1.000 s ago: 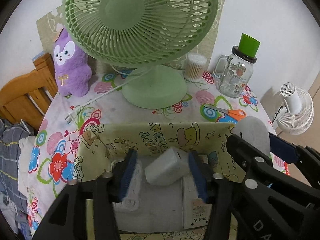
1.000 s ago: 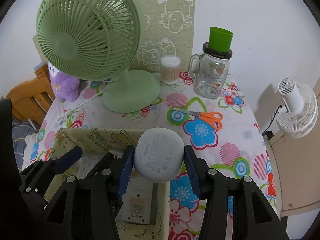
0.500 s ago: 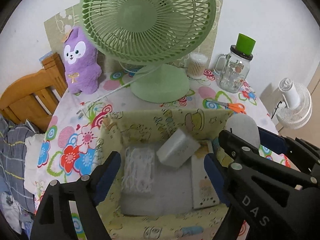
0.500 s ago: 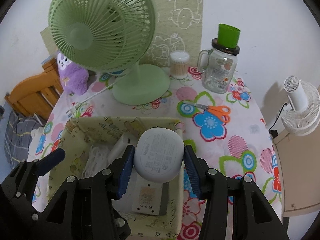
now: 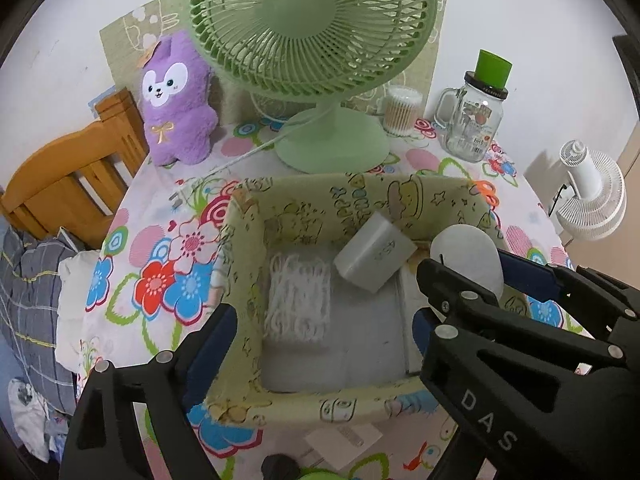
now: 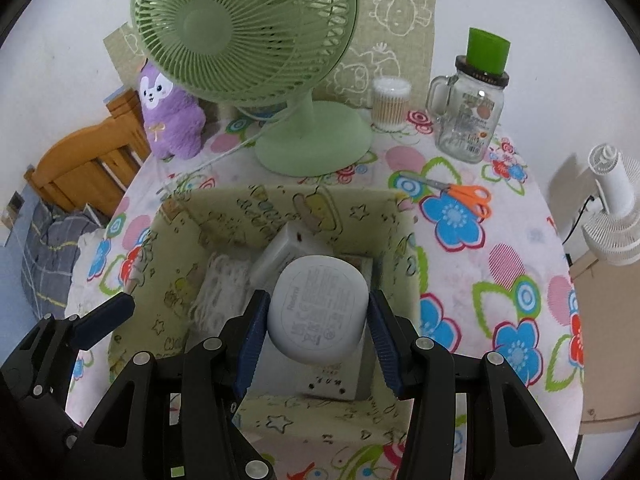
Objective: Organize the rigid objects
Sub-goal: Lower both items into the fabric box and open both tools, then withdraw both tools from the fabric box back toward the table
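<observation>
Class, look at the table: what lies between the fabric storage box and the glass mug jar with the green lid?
In the right wrist view, orange-handled scissors lie on the tablecloth between the fabric box and the glass jar.

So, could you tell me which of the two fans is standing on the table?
The large green desk fan; the small white fan stands off the table, at the right.

Your left tongs [image 5: 320, 344] have just been opening, leaving the white adapter [image 5: 374, 256] in the fabric box [image 5: 248, 240]; your right tongs [image 6: 316, 316] carried the white case [image 6: 318, 312] over that box.
</observation>
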Tool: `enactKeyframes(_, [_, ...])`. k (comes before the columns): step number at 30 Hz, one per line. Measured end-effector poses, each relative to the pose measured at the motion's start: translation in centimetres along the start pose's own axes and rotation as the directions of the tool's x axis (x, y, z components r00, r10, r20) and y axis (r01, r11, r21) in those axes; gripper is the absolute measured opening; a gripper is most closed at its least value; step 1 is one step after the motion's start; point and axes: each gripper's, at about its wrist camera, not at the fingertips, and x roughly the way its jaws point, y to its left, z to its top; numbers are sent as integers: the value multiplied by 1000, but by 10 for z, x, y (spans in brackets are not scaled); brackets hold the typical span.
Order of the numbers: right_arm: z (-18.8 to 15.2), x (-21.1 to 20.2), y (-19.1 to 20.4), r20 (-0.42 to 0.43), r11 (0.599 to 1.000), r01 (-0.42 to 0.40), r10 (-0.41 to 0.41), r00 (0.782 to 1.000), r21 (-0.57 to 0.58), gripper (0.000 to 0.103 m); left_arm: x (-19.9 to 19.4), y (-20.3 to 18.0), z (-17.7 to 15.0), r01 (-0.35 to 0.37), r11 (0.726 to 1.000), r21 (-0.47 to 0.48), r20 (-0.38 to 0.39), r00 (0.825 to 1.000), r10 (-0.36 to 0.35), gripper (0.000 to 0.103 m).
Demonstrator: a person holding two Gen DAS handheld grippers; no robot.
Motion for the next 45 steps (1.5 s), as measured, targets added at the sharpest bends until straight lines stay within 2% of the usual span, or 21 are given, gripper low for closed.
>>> enactKeyframes(6, [-6,-6,2,-9,999,-14,14,1000,30,56,-10,3,-6,-8,1000,11,6,1000,8,92])
enactKeyframes(8, [-7,-10,3,-1,1000,6,-6,1000,31,66,-14,5,-7,-5,1000,5,10,1000,5,92])
enactKeyframes(10, [-10,-15,1,3,999,7,-7,1000,46,71,-18,7,-9,-2,1000,1,13,1000,2,94])
enactKeyframes(17, [-24,-34,1,15,998,27,-28,1000,63,78,-36,8,-22,13,1000,21,25,1000,-13,95])
enactKeyframes(45, [-81,-126,11,109,989,92,-105,988,118,84,-113,11,-66,77,995,69,93,992,-84,102])
